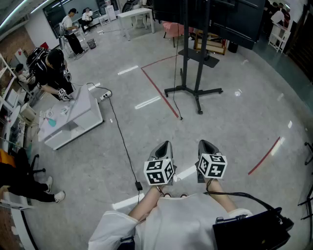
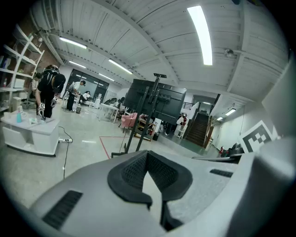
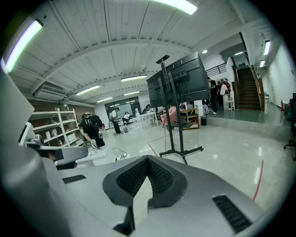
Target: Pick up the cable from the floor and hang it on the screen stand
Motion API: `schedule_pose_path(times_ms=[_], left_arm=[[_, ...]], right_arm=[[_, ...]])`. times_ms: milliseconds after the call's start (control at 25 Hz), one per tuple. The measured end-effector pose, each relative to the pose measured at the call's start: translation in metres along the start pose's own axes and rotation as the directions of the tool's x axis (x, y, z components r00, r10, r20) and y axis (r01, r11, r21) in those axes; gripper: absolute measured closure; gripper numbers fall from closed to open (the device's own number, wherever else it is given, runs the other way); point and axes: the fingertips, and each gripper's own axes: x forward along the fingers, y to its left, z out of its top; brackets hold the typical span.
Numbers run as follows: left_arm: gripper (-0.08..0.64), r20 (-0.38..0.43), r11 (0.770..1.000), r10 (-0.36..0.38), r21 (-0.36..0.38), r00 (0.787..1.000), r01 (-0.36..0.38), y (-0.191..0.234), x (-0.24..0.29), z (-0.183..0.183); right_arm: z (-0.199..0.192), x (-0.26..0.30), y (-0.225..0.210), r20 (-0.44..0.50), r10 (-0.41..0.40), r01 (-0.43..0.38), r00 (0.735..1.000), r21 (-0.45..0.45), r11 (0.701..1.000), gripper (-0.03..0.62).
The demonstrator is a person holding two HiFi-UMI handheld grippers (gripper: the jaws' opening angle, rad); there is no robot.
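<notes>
The black screen stand (image 1: 196,91) holds a dark screen (image 1: 220,14) at the far middle of the room. A thin black cable (image 1: 175,73) hangs from it, its end resting on the floor (image 1: 181,117) by a red tape line. Another black cable (image 1: 122,141) lies on the floor, running from a power strip (image 1: 104,95) to a plug (image 1: 138,185) just left of my left gripper (image 1: 165,145). Both grippers are held close to the body, well short of the stand, side by side. My right gripper (image 1: 205,144) and the left one look shut with nothing in them. The stand (image 2: 148,111) (image 3: 172,111) shows ahead in both gripper views.
A low white table (image 1: 73,119) stands at the left with a person (image 1: 51,68) bent over it. Red tape lines (image 1: 159,90) (image 1: 264,156) mark the grey floor. More people and tables are at the far back. A black case (image 1: 254,229) sits at the bottom right.
</notes>
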Motion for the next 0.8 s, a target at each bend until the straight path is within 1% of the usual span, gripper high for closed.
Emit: schedule_pose_path(times_ms=[400,600,800], left_arm=[[0.557,-0.001,1.000,0.003,-0.016,1.000,-0.003,0.019,-0.005,-0.003],[0.557,-0.002,1.000,0.000,-0.023,1.000,0.000,0.037,0.003,0.001],[0.557,-0.014,0.999,0.017,-0.040,1.000,-0.018,0.059,0.016,0.002]], right_arm=[[-0.008,0.005,0.011,-0.007,-0.014,0.014,1.000,0.006,1.000,0.575],[-0.001,0.018,0.012,0.028,-0.033,0.032,0.999,0.045,0.998,0.575],[-0.006,0.031,0.004,0.005,-0.059,0.058,0.998,0.073,0.996,0.574]])
